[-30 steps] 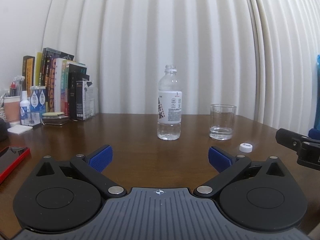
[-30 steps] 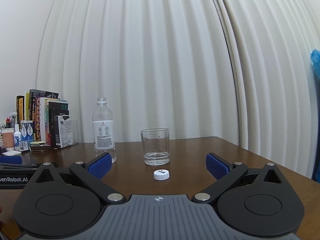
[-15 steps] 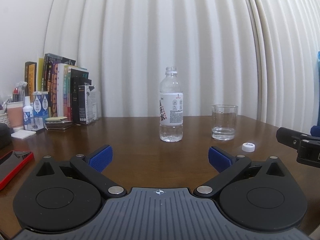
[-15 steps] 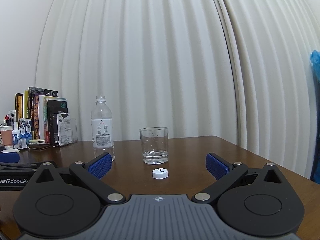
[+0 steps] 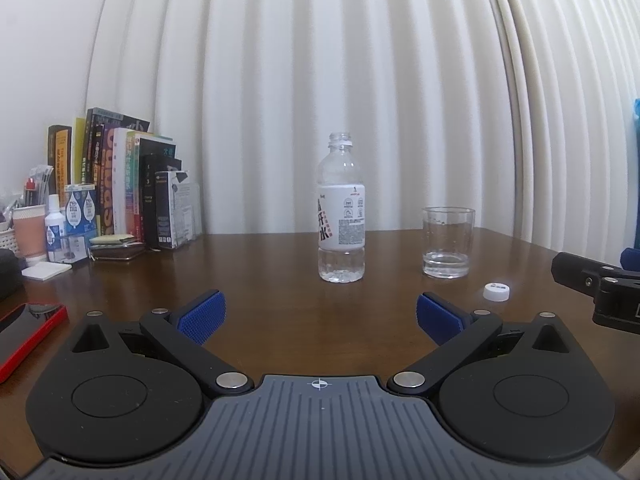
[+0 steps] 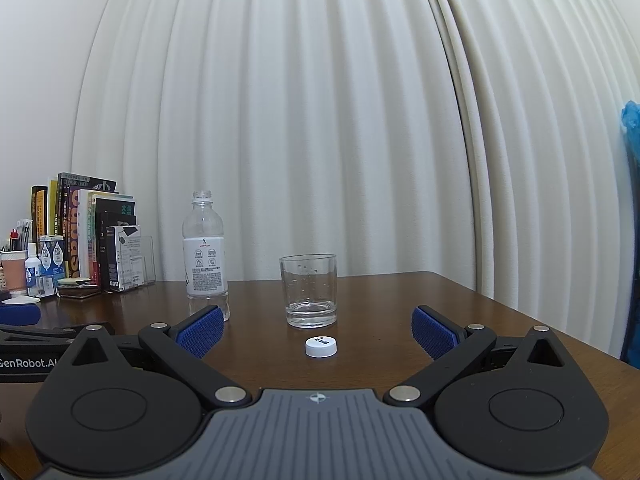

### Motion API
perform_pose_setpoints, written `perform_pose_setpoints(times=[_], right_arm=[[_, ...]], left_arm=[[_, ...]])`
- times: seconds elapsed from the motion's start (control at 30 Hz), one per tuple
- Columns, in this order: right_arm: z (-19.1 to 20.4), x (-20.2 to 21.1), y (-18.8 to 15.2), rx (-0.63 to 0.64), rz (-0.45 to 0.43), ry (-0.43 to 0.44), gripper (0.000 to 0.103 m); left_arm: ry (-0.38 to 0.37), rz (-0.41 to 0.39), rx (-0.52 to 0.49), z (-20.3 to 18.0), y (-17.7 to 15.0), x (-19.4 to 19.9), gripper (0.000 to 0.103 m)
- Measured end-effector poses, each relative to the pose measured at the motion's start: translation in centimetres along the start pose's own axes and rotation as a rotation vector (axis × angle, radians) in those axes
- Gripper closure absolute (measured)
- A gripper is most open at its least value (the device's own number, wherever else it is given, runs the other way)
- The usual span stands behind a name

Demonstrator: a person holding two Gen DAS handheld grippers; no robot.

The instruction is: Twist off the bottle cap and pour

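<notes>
A clear plastic bottle (image 5: 341, 216) with a white label stands upright and uncapped on the brown table (image 5: 260, 280), a little water at its bottom. It also shows in the right wrist view (image 6: 205, 256). A glass (image 5: 447, 242) with a little water stands to its right, also seen in the right wrist view (image 6: 310, 290). The white cap (image 5: 496, 291) lies on the table in front of the glass, and in the right wrist view (image 6: 321, 346). My left gripper (image 5: 320, 318) is open and empty, well short of the bottle. My right gripper (image 6: 316, 332) is open and empty, just short of the cap.
Books (image 5: 120, 184), small bottles and a paper cup (image 5: 28, 232) line the back left. A red phone (image 5: 24, 332) lies at the left edge. White curtains hang behind. The table's right edge (image 6: 540, 320) is close to my right gripper.
Both grippers have drawn back slightly and lowered or levelled, so the bottle, glass and cap sit a bit lower in view. Nothing on the table has moved.
</notes>
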State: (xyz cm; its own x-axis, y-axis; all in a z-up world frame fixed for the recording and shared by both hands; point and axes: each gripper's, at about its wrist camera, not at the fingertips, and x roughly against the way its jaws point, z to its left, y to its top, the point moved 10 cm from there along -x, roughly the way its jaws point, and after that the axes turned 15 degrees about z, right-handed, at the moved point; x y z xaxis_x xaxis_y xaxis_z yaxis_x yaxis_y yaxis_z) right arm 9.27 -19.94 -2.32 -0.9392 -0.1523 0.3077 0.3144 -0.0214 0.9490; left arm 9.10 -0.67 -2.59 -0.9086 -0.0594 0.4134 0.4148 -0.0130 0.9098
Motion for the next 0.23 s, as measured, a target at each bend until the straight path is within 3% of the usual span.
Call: perform_pose_setpoints(times=[0.23], right_arm=[[0.04, 0.09, 0.0, 0.001, 0.002, -0.001, 0.0]], left_arm=[[0.001, 0.0, 0.006, 0.12, -0.01, 0.01, 0.0]])
